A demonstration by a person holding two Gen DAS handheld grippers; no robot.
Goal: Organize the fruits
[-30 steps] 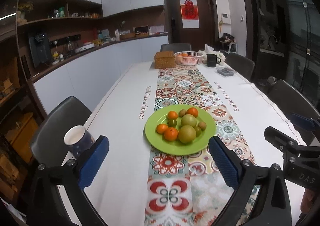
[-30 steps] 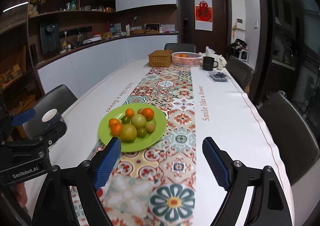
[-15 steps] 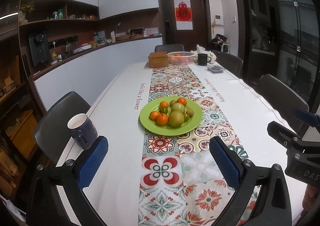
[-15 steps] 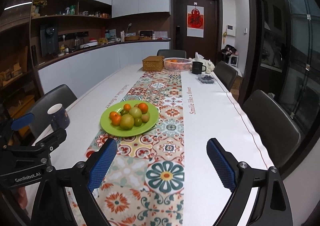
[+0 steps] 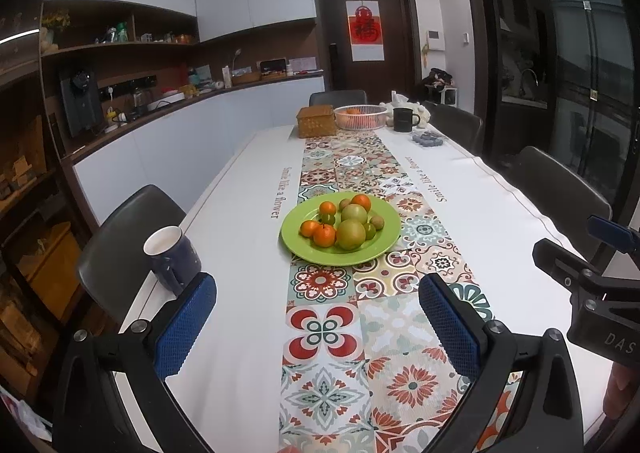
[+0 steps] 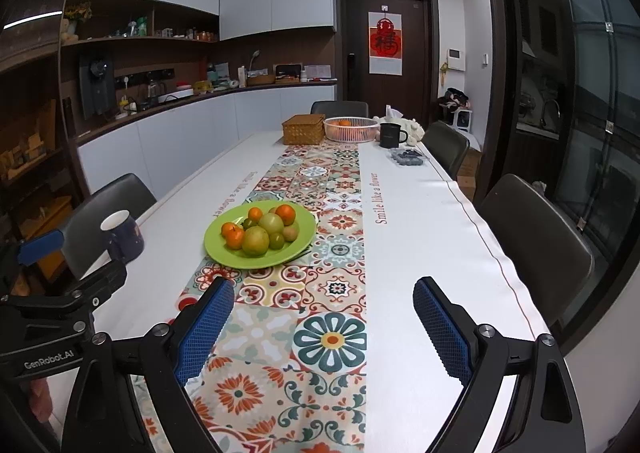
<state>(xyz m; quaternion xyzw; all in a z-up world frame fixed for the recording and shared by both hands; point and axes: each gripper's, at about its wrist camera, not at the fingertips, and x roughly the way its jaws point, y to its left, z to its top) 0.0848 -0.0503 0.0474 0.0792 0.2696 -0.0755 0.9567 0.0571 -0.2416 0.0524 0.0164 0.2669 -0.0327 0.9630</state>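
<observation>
1. two grippers hang over the near end of the table [image 5: 240,253], both empty: the left gripper [image 5: 316,327] and the right gripper [image 6: 324,329] each stand wide apart with nothing between the blue pads.
2. the fruit [image 5: 340,223] sits piled on the green plate [image 5: 384,249], centre of the left view and left of centre in the right view, well beyond both grippers.
3. risk: the round pieces lean on each other, so lifting one could send its neighbours rolling off the plate.
4. risk: the blue mug [image 5: 172,259], at the left table edge just beside the left pad, could be knocked off by a sideways swing.
5. compared with a second ago, the plate looks smaller and farther in both views; both grippers have pulled back, and the right one's jaws stand a little wider.
</observation>
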